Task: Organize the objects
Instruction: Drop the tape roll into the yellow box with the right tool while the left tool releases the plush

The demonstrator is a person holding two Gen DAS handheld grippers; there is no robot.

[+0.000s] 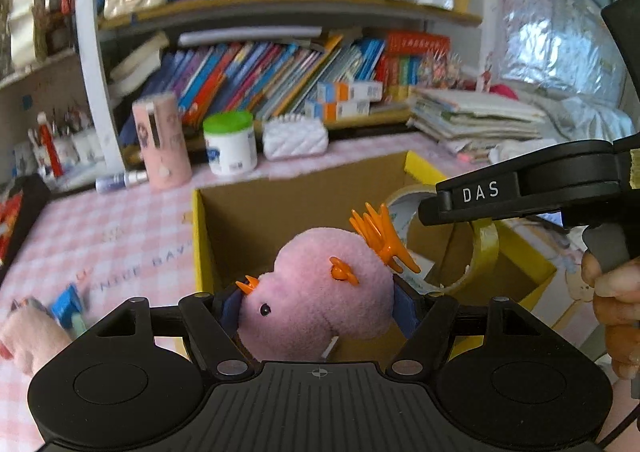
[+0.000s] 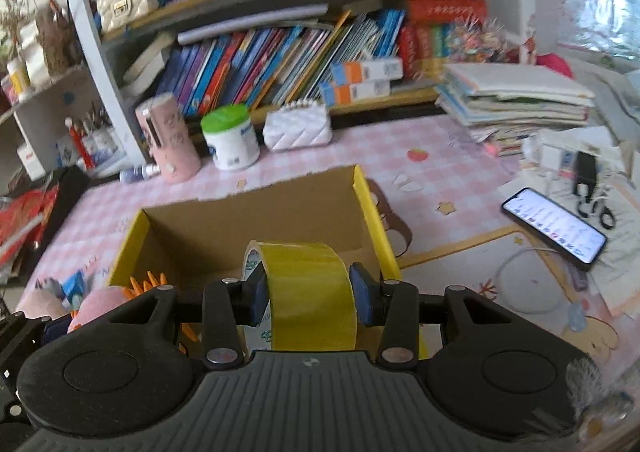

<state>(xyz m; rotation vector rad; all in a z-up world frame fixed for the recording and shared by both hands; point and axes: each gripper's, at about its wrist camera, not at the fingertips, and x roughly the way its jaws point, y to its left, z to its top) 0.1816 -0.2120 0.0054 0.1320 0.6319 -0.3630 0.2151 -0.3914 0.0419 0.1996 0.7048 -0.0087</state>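
Observation:
My left gripper (image 1: 318, 304) is shut on a pink plush chick (image 1: 320, 292) with orange comb and beak, held over the near edge of an open cardboard box (image 1: 240, 220) with yellow sides. My right gripper (image 2: 310, 296) is shut on a roll of yellow tape (image 2: 308, 292), its blue pads pressing the roll's two flat sides above the same box (image 2: 248, 228). In the left wrist view the right gripper (image 1: 448, 208) comes in from the right with the tape roll (image 1: 480, 248) hanging over the box. The plush chick (image 2: 104, 302) shows at the lower left of the right wrist view.
The box stands on a pink checked tablecloth (image 2: 440, 164). Behind it are a pink cylinder (image 2: 170, 140), a green-lidded white jar (image 2: 230, 138) and a white quilted case (image 2: 298, 128), then bookshelves. A lit phone (image 2: 554, 230), scissors and stacked papers (image 2: 516, 100) lie to the right.

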